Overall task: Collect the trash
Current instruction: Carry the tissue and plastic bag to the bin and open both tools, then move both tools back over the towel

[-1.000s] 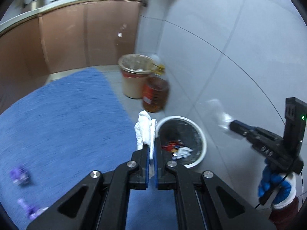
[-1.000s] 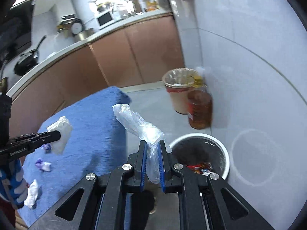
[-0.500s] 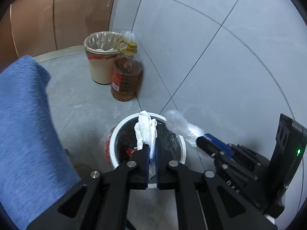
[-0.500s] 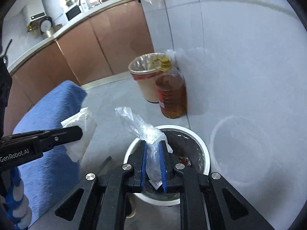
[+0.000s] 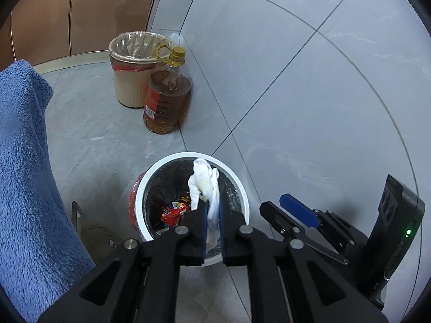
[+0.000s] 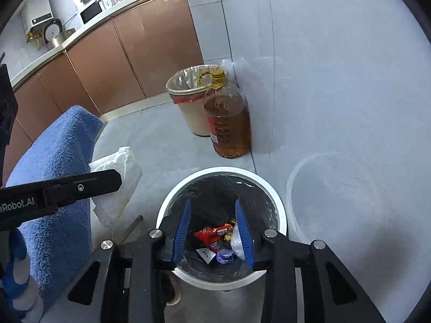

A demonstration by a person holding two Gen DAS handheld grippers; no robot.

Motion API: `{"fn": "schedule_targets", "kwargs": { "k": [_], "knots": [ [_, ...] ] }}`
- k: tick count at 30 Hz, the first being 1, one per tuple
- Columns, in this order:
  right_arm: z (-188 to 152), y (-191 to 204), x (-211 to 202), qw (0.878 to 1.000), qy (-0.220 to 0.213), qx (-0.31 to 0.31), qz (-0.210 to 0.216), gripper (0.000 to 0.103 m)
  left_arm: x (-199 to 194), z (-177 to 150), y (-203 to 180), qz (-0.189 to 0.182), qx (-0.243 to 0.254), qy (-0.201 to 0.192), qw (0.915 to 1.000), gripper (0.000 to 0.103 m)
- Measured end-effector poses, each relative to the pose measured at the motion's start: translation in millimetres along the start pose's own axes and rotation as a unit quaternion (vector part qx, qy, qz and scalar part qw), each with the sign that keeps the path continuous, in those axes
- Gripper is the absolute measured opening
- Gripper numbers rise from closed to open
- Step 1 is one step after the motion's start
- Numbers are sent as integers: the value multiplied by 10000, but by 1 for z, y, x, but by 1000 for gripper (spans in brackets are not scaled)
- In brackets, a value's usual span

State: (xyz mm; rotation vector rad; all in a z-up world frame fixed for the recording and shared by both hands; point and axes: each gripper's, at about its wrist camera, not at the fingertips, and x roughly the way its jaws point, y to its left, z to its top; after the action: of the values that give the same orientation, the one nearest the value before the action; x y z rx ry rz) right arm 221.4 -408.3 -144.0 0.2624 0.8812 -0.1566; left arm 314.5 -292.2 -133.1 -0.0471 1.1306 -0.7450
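A white-rimmed trash bin (image 5: 150, 177) with a black liner stands on the floor by the tiled wall and holds colourful wrappers (image 6: 212, 234). My left gripper (image 5: 212, 207) hangs over it. Its jaws are opening a little, with a crumpled white tissue (image 5: 202, 180) still pinched between the blue pads. My right gripper (image 6: 212, 204) is over the same bin (image 6: 277, 207), its jaws opening with nothing between them. The clear plastic bag (image 6: 237, 242) lies inside the bin beside the right pad. In the left wrist view the right gripper (image 5: 273, 204) is at the bin's right side.
A beige bin with a clear liner (image 5: 134, 80) and a large bottle of amber oil (image 5: 165, 99) stand further along the wall. A blue fleece cloth (image 5: 27, 161) hangs down on the left. A round floor drain (image 5: 94, 234) lies beside the bin. Brown cabinets run behind.
Both grippers came down from the blue cloth to over the white-rimmed bin. The right jaws parted and the plastic bag dropped into the bin. The left pads spread slightly around the tissue.
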Motion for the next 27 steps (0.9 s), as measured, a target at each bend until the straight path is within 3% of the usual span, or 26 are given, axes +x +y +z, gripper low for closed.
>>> {"fn": "schedule_targets", "kwargs": {
  "k": [4, 16, 27],
  "knots": [
    [0, 3, -16, 9999, -138, -3, -65, 36, -10, 0, -4, -44, -29, -130, 9999, 38],
    [3, 18, -58, 9988, -449, -162, -53, 39, -61, -9, -10, -110, -23, -602, 9981, 39],
    [13, 66, -127, 9921, -1068, -499, 425, 39, -180, -56, -2, 129, -108, -1503, 9885, 39]
  ]
}}
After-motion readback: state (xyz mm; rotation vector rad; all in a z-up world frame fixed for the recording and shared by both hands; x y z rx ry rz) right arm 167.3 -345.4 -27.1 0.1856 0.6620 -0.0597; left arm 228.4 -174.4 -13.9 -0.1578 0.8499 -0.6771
